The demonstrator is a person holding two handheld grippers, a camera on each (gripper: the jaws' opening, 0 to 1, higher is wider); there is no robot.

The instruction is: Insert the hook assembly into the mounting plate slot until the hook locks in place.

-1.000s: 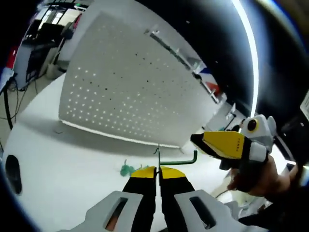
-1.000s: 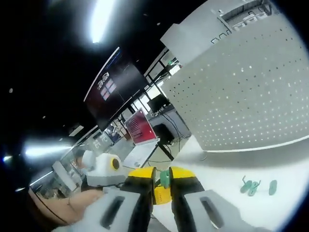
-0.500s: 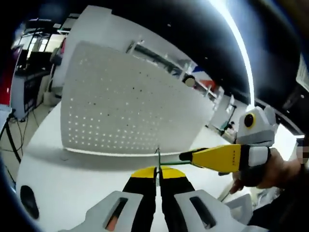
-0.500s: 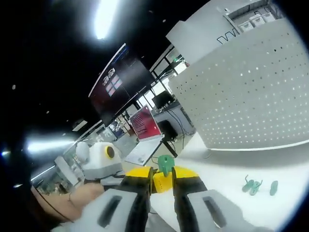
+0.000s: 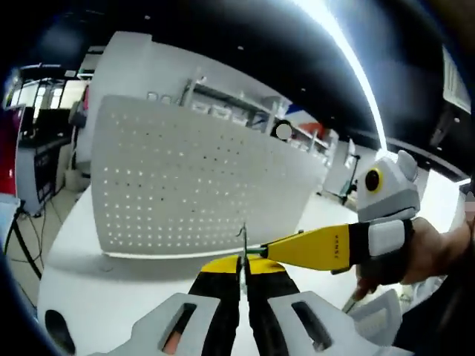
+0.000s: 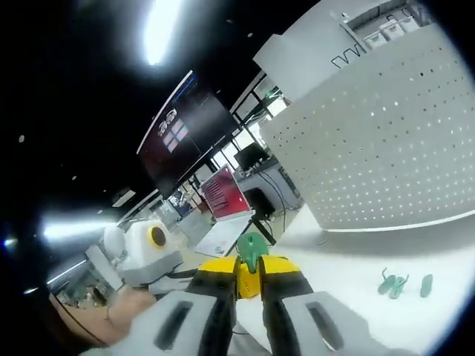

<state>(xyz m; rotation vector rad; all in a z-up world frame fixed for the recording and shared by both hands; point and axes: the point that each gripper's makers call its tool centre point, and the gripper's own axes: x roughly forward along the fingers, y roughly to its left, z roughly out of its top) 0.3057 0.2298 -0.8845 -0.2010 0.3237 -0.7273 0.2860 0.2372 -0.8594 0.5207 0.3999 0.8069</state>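
Both grippers' fingers pinch hook parts before the white pegboard (image 5: 200,185); spare green clips (image 6: 404,284) lie nearby.

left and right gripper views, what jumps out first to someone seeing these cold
The big white perforated board standing upright on the white table dominates both views. In the left gripper view, the left gripper pinches a thin green hook, with the right gripper's yellow jaws reaching in from the right to meet it. In the right gripper view, the right gripper clamps a small green piece, and more green pieces lie on the table.
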